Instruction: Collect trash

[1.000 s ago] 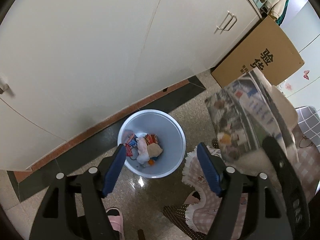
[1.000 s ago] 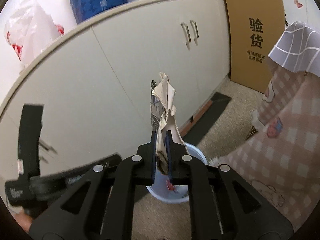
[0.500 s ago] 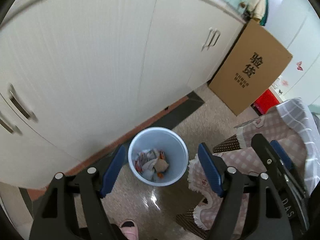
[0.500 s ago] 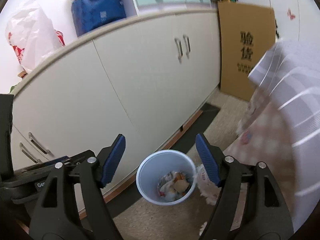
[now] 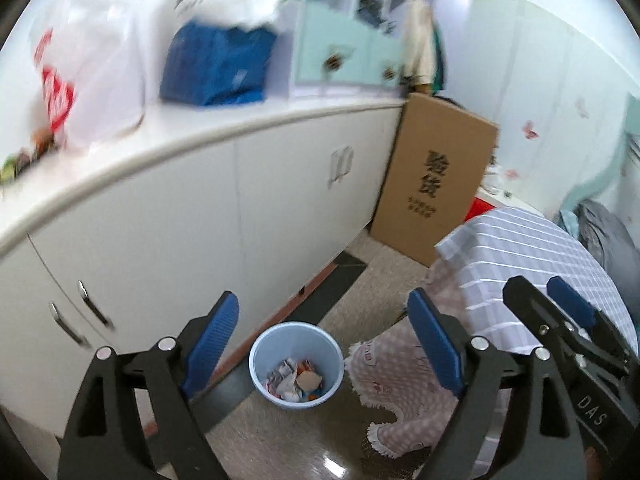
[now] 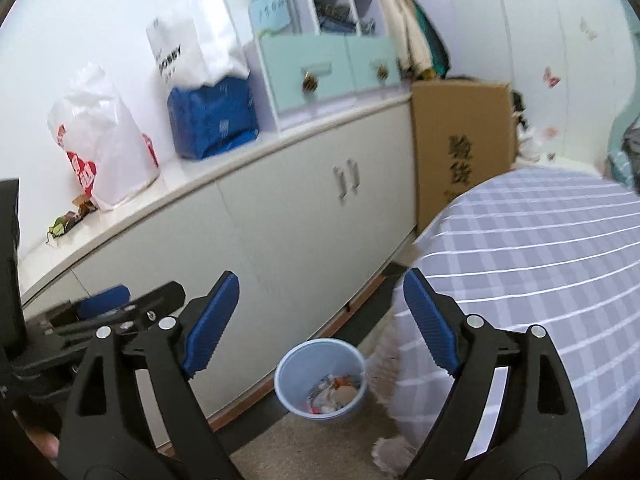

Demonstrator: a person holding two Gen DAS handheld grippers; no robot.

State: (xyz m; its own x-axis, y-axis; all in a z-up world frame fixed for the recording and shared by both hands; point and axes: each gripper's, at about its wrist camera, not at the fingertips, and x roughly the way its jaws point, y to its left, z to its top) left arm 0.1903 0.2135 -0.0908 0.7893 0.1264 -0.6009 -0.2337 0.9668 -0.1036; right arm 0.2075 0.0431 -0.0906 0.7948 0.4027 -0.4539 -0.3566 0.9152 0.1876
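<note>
A pale blue bin (image 5: 257,360) stands on the floor against the white cabinet, with crumpled paper and wrappers (image 5: 296,384) lying inside it. My left gripper (image 5: 323,300) hangs high above the bin, its jaws opening with nothing between them. The right gripper (image 6: 320,280) is also well above the bin (image 6: 286,372), jaws opening and bare; the trash (image 6: 334,394) sits at the bin's bottom. In the left wrist view the right gripper (image 5: 540,292) shows at the right edge, over the table. The left gripper (image 6: 152,296) shows at the left in the right wrist view.
A white cabinet (image 5: 280,208) runs behind the bin, its counter bearing plastic bags (image 6: 100,148), a blue pack (image 6: 212,120) and a drawer unit. A cardboard box (image 5: 436,184) leans at the cabinet's end. A table with a checked cloth (image 6: 540,264) stands right of the bin.
The right gripper opened and let go of the crumpled paper, which no longer shows between its pads. Both grippers rose and tilted up, so the bin looks smaller and the counter top came into view.
</note>
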